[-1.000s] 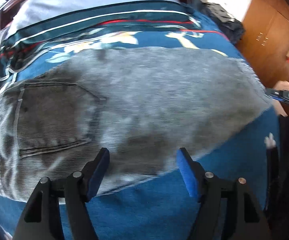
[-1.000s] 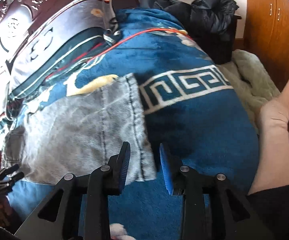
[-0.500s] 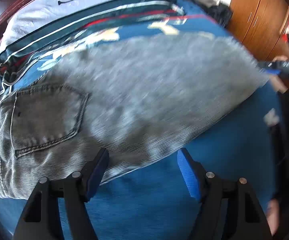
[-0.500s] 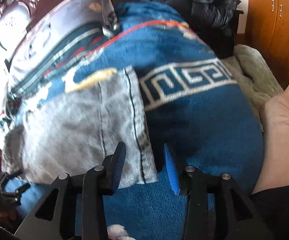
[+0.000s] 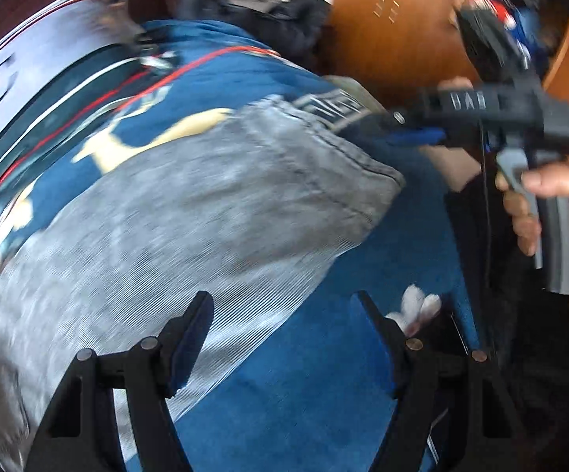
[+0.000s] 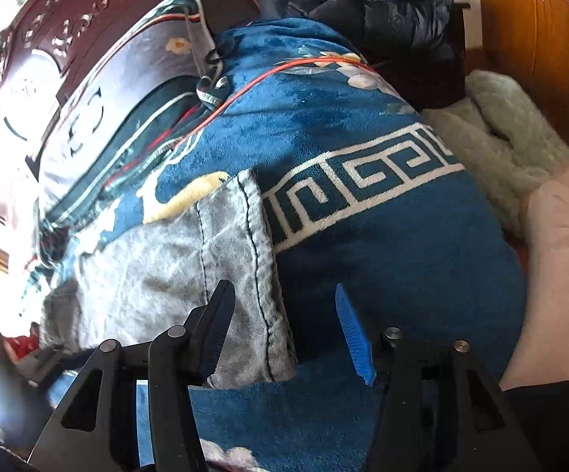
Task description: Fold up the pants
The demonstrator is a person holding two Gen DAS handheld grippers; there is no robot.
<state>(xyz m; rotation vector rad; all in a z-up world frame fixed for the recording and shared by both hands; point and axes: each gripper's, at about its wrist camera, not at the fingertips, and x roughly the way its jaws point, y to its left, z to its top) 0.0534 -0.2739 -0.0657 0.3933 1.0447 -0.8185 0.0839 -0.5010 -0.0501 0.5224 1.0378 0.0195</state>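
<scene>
Grey denim pants lie flat across a blue patterned blanket, their leg hem towards the upper right. My left gripper hangs open above the pants' near edge with nothing between its fingers. In the same view a hand holds my right gripper just past the hem. In the right wrist view the hem lies on the blanket. My right gripper is over its near corner, jaws opening, and the pads do not press the cloth.
A pile of dark clothes sits at the blanket's far end, with a pale green throw beside it. A carved wooden headboard and a striped pillow lie left. Wooden cabinets and a person's bare leg are on the right.
The left gripper has swept along the pants from the back pocket towards the leg hem, still open. The right gripper's jaws have spread apart over the hem corner.
</scene>
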